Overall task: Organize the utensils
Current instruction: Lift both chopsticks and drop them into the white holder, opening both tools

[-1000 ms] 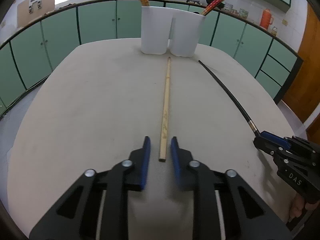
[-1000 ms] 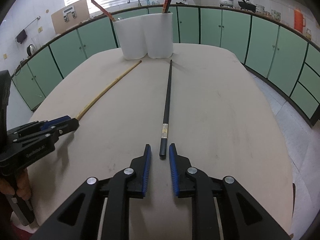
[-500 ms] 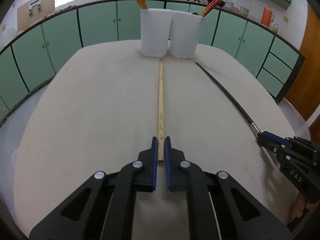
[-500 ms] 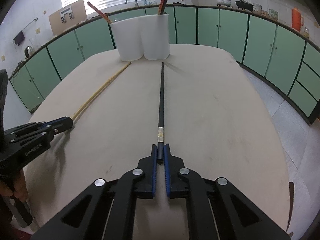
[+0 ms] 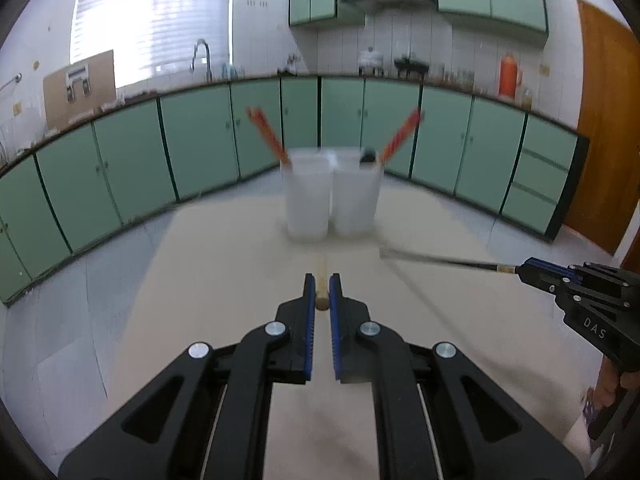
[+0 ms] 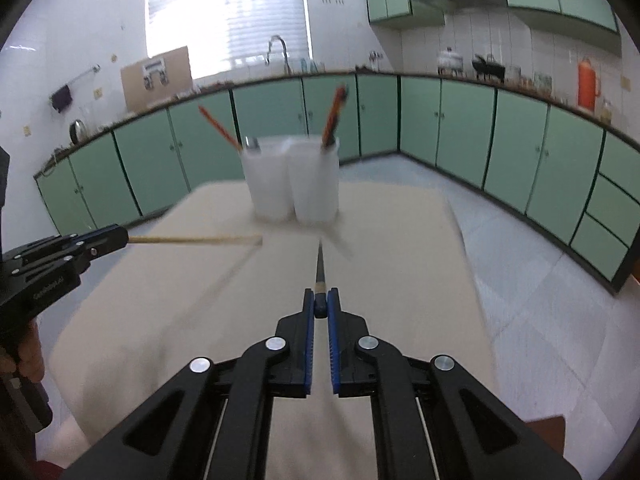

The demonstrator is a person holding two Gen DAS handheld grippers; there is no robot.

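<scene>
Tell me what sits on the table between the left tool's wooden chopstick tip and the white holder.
Nothing: in the left wrist view, bare table runs from the wooden chopstick to the white holder.

Perhaps four chopsticks (image 5: pixel 436 259), two cups (image 5: pixel 308 200)

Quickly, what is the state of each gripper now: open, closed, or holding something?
Left gripper: closed on the near end of the wooden chopstick.
Right gripper: closed on the near end of the black chopstick.

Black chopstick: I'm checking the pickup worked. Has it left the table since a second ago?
Yes. The black chopstick, clamped in the right gripper, has risen off the table, tip towards the white holders.
</scene>
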